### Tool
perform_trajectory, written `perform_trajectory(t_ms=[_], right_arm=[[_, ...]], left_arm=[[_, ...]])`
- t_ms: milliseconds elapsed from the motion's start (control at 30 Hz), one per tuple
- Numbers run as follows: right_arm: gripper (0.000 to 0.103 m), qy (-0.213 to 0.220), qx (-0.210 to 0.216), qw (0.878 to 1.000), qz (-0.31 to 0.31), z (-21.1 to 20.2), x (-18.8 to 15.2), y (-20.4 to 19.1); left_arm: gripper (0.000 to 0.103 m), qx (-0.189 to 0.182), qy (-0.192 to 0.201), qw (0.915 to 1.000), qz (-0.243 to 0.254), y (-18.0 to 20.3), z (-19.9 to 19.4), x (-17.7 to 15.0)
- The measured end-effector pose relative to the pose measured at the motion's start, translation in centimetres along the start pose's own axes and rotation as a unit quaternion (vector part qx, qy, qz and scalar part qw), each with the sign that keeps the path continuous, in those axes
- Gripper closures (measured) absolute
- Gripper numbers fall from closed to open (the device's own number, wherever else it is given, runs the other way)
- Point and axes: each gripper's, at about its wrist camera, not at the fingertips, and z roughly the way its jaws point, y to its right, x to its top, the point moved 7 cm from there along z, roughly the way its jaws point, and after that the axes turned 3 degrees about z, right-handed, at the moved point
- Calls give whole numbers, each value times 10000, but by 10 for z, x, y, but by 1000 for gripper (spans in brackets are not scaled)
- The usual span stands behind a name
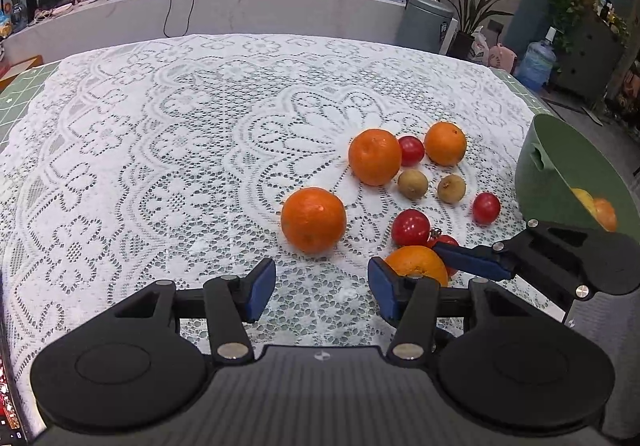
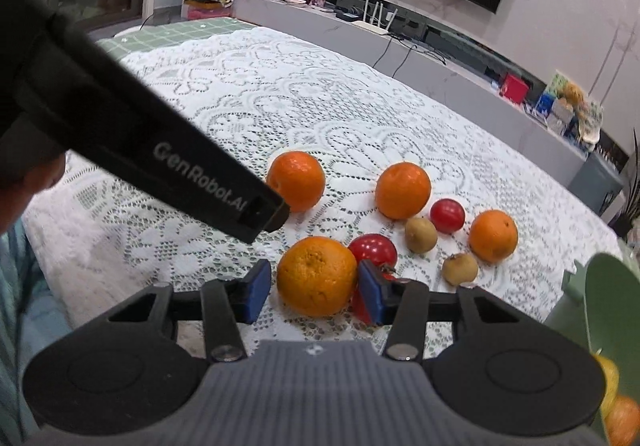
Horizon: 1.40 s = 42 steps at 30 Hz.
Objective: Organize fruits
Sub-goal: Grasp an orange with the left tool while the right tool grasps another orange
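Orange (image 2: 317,276), firm and pebbly, sits near the table's front edge between our right gripper (image 2: 314,292) pads, jaws part-closed, left pad short; we take it across its middle.

We carry two matte black plastic grippers: the left gripper (image 1: 322,288) and right gripper (image 2: 314,292) each have blue rubber finger pads (image 2: 258,288), silver pivot screws, round black side discs and a ribbed grey centre panel. White "GenRobot.AI" lettering marks one housing.
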Motion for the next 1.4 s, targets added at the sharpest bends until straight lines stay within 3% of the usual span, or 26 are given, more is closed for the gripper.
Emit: perform_trajectory(t_ms=[267,533,867,1200,1400], right_arm=[[61,143,12,9999,58,-8,5,3],[61,497,-390,9961,619,-29,18,38],[60,437,-591,9931,910,-28,13,58],[60,353,-580,9929,977,-23,9,61],[60,343,-589,9925,1013,-22,8,64]], left_arm=[[41,-6,85,10000,-43,-2,1,4],[40,98,162,9998,18,-3,11,14],[40,200,125,9996,147,4,30,23],[55,395,66,9991,165,-3,41,25],[56,377,112,9991,133,-4,40,25]])
